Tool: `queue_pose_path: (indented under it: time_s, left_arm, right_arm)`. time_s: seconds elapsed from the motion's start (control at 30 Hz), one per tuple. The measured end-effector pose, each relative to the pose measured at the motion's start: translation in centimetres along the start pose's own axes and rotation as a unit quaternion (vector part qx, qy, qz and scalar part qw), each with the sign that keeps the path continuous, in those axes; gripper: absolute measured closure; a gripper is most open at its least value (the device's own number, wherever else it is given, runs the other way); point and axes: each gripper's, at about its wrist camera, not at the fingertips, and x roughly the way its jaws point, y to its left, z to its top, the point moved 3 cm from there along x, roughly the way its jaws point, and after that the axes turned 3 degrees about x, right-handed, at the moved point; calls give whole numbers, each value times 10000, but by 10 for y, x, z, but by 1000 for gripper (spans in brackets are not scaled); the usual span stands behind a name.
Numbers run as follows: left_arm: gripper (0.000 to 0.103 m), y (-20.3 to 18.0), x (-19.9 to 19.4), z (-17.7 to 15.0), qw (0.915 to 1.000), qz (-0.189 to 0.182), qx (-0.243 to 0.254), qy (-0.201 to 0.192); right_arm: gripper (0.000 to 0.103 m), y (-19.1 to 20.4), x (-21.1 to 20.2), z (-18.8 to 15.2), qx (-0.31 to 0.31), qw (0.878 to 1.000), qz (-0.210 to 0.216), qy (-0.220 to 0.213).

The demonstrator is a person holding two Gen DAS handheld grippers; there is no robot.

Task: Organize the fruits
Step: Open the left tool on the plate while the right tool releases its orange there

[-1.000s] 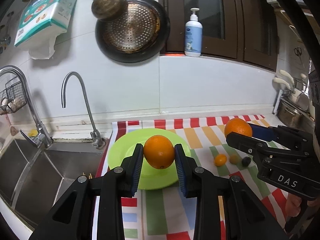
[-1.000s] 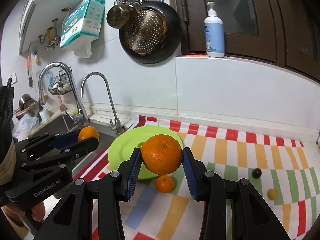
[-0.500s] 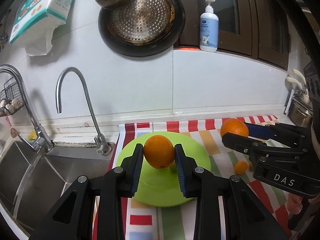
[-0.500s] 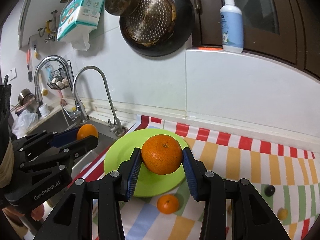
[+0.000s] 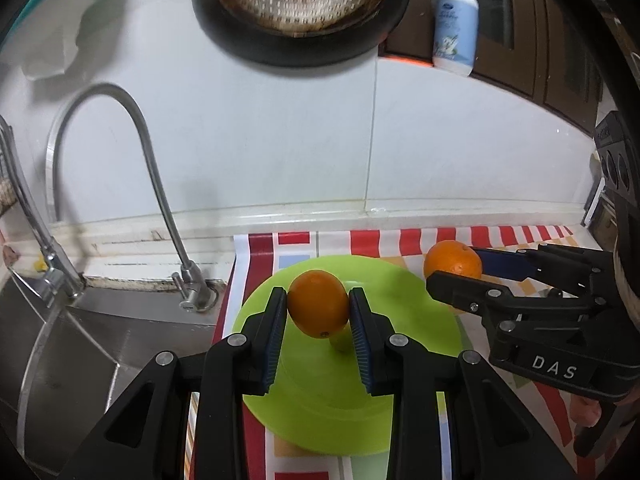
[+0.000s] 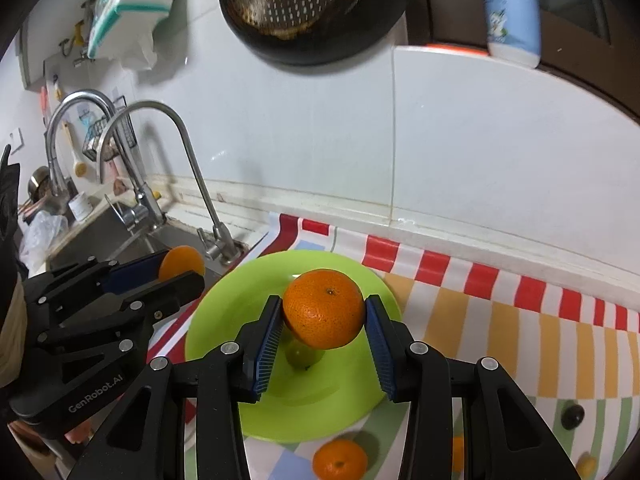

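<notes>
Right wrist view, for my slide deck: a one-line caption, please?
Right claw holds an orange above the green plate; a small green fruit lies on it.

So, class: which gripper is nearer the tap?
Left. The left gripper hangs beside the tap, at the plate's sink-side edge; the right gripper is over the plate.

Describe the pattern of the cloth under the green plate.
The cloth has red-and-white stripes along its edge, then orange, green and blue blocks; clearest in the right wrist view.
</notes>
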Motion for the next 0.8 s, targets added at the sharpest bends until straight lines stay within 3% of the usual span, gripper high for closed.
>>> queue_pose_path:
  time_s: [0.47, 0.6, 0.73, 0.8]
  left_arm:
    - [72, 8, 73, 1, 9981, -127, 125, 582]
    - [71, 7, 82, 0, 9976, -131, 157, 662]
    - [62, 7, 80, 1, 9980, -78, 167, 611]
    - [62, 7, 74, 1, 9980, -27, 176, 599]
  right_arm:
    - [60, -18, 72, 1, 171, 9961, 78, 864]
    - [60, -21, 78, 0, 196, 9955, 60, 923]
    - [60, -22, 79, -1, 213, 9954, 13, 930]
    - [59, -24, 76, 0, 256, 9958, -2, 881]
